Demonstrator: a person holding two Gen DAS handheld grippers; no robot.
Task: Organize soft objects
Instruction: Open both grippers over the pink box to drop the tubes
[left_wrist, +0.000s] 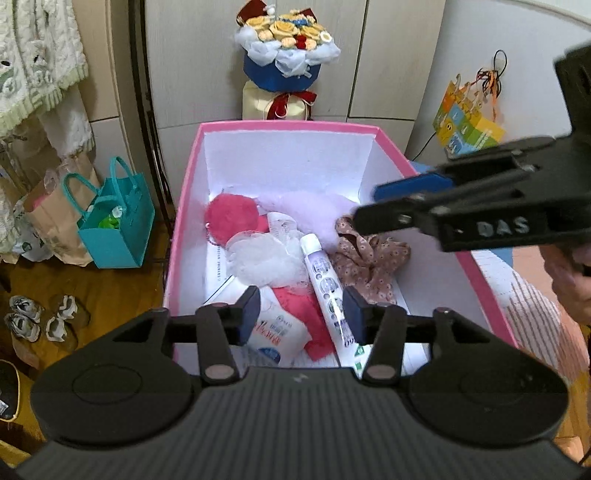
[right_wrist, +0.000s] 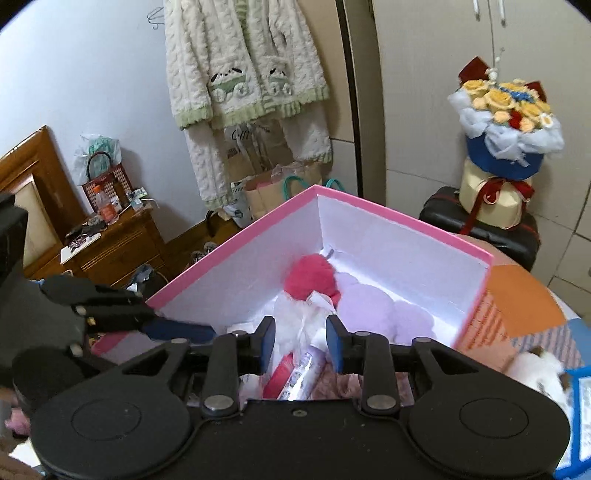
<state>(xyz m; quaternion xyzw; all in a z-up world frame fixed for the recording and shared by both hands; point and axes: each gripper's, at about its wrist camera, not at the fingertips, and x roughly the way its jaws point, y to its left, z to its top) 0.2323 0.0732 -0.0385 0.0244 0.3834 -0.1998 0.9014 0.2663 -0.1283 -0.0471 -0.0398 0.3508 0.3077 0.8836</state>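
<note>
Your left gripper (left_wrist: 301, 314) hovers over the pink-rimmed white cardboard box (left_wrist: 184, 206), fingers wide and empty; your right gripper (right_wrist: 301, 343) hangs at its edge, fingers also apart, holding nothing. The fluffy red pompom (left_wrist: 231, 218) and floral pink fabric scrunchie (left_wrist: 373, 254) lie inside. Reaching in together, your grippers could collide, or catch the slick white tube (left_wrist: 325, 280).

One pink box (left_wrist: 495, 291) holds one red pompom (left_wrist: 231, 218), one white mesh puff (left_wrist: 266, 258), one lilac fluffy piece (left_wrist: 306, 206), one floral scrunchie (left_wrist: 369, 254), one tube (left_wrist: 325, 273) and one tissue packet (left_wrist: 277, 332). Two hand-held grippers: left (left_wrist: 301, 314), right (right_wrist: 301, 341).
</note>
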